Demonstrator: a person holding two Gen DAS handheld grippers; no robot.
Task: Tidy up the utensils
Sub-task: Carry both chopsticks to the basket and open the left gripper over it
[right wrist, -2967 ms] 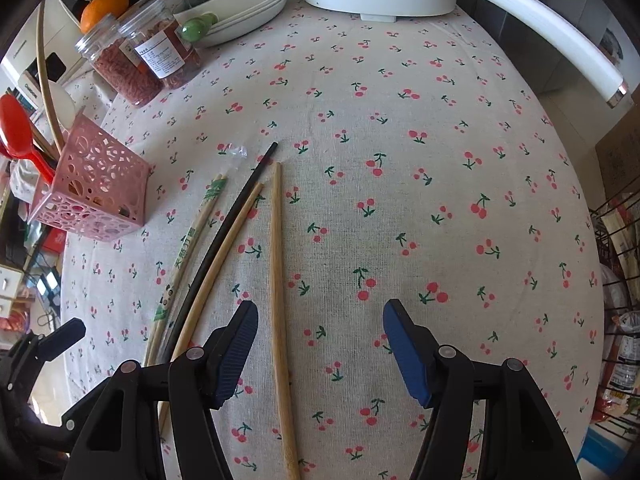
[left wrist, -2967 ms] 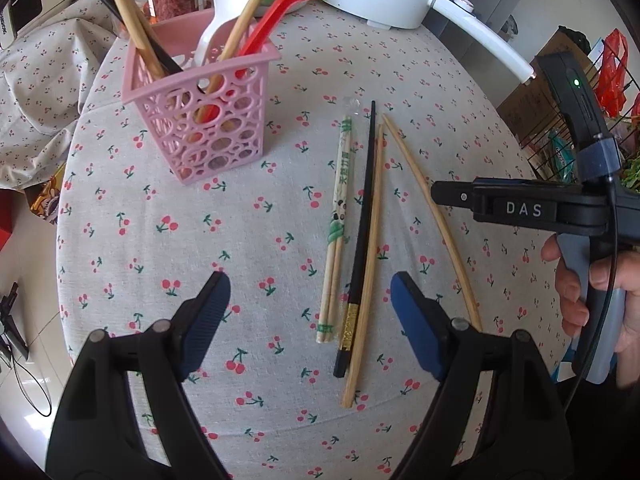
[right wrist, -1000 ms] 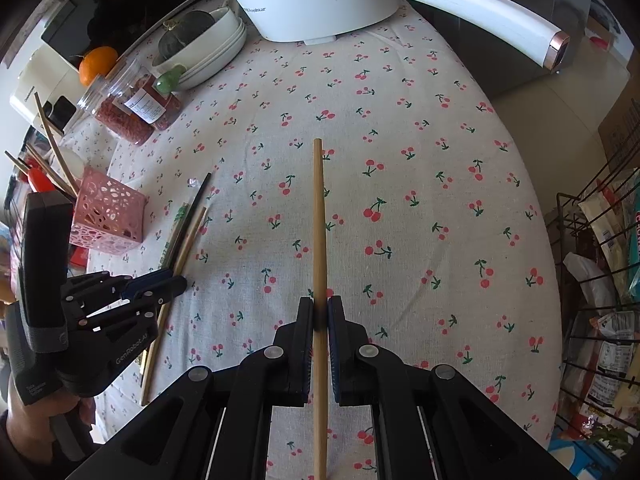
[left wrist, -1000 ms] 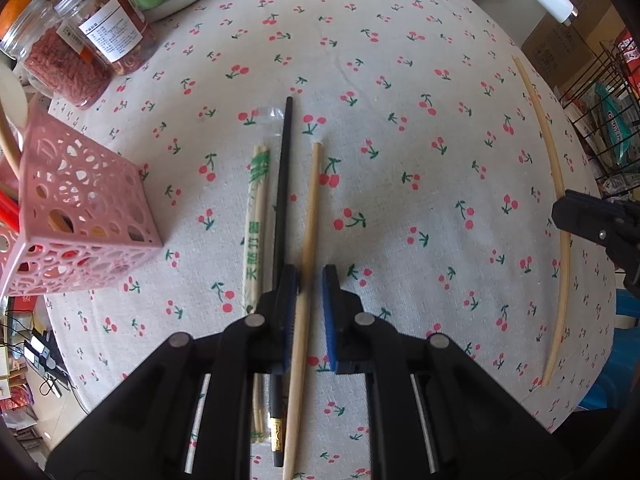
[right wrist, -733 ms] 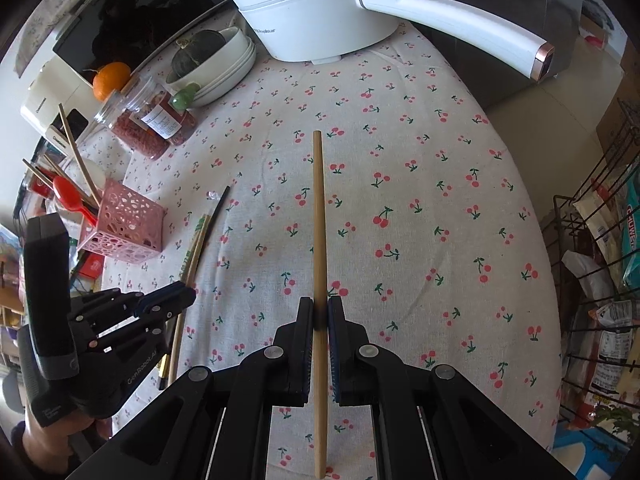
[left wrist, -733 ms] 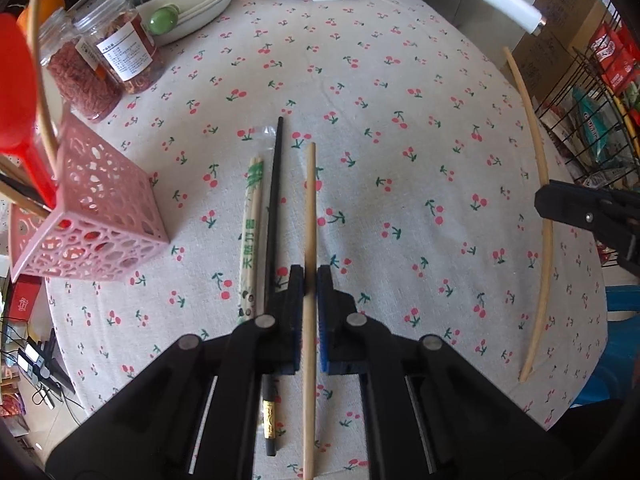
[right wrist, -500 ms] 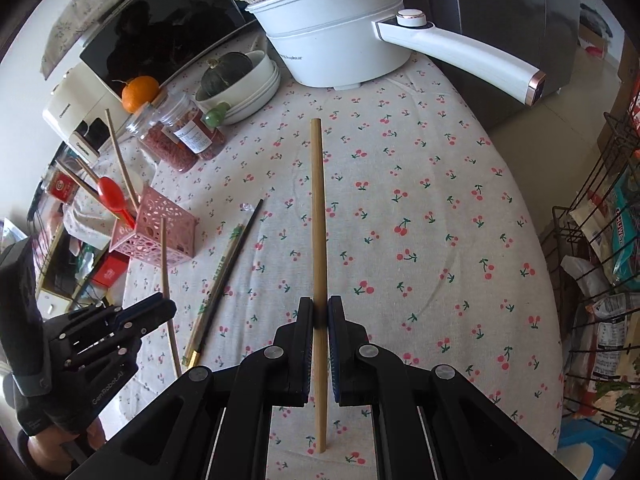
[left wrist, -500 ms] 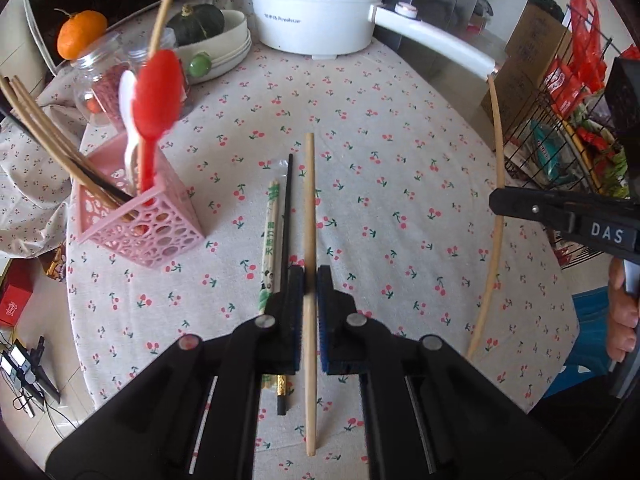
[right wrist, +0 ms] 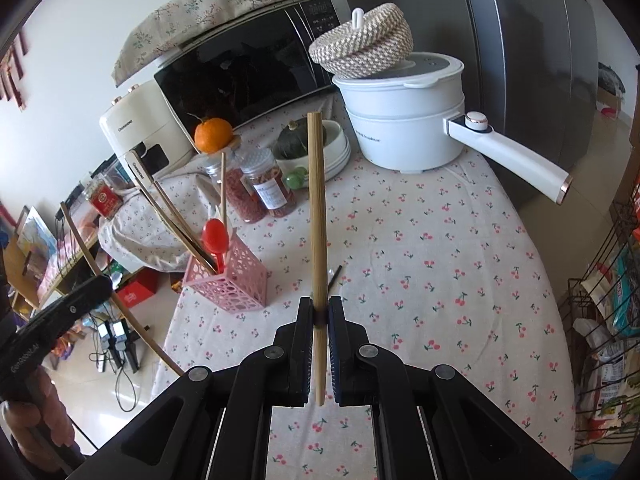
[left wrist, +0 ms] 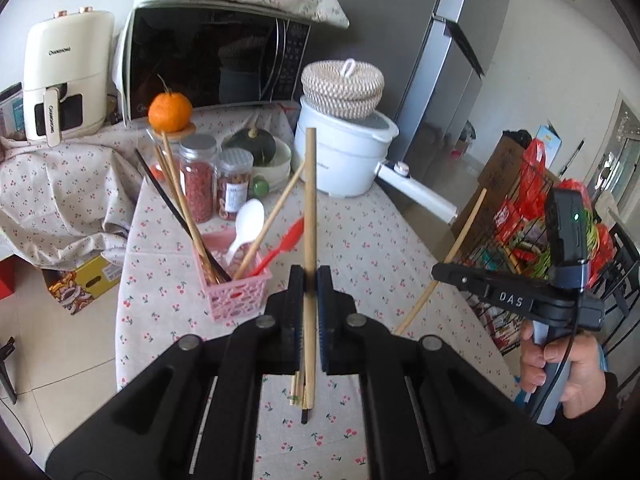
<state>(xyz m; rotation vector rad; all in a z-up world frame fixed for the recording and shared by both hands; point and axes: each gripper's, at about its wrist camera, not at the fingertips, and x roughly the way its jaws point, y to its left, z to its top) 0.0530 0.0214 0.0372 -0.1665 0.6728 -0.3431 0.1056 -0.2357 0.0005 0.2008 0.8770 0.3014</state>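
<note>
My left gripper (left wrist: 310,280) is shut on a wooden chopstick (left wrist: 309,208), held upright above the table. My right gripper (right wrist: 320,312) is shut on a second wooden chopstick (right wrist: 317,208), also upright; it shows in the left wrist view (left wrist: 460,240) at the right. A pink perforated holder (left wrist: 236,288) stands on the cherry-print tablecloth with chopsticks, a white spoon (left wrist: 246,224) and a red spoon (left wrist: 286,240) in it; it also shows in the right wrist view (right wrist: 226,276). A black chopstick and a wrapped pair (left wrist: 298,392) lie on the cloth under my left gripper.
A white electric pot (right wrist: 404,128) with a long handle (right wrist: 516,160) stands at the back, beside two jars (left wrist: 214,184), a bowl with a squash (left wrist: 256,148) and a microwave (left wrist: 208,64). A wire rack (left wrist: 528,216) stands off the table's right edge.
Both grippers have lifted and tilted up, each carrying its chopstick from near-flat over the cloth to upright. The holder now sits closer in front of the left gripper.
</note>
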